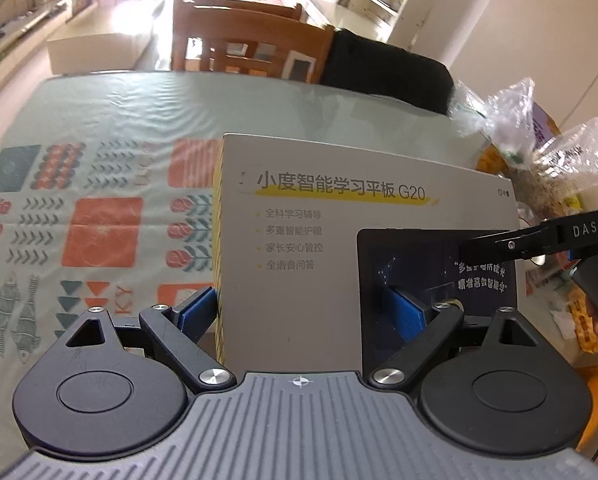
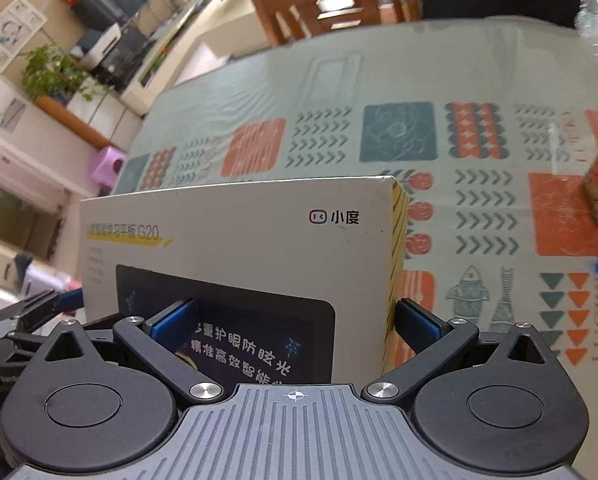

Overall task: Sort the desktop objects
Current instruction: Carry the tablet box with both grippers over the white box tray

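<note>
Matt cardboard box [image 1: 339, 240], glossy printed tablecloth [image 1: 99, 120], blue ribbed fingers [image 2: 175, 320].

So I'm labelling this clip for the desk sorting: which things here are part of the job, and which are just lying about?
Part of the job:
tablet box, with the left claw and the right claw astride its two ends
snack packets

Just lying about:
tablecloth
wooden chairs
potted plant
purple stool

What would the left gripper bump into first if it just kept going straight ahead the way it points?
Probably nothing new: the left gripper already has the tablet box between its fingers, one on each side of the box's corner. Pushing on would likely slide it further onto the box or shove the box across the tablecloth.
</note>
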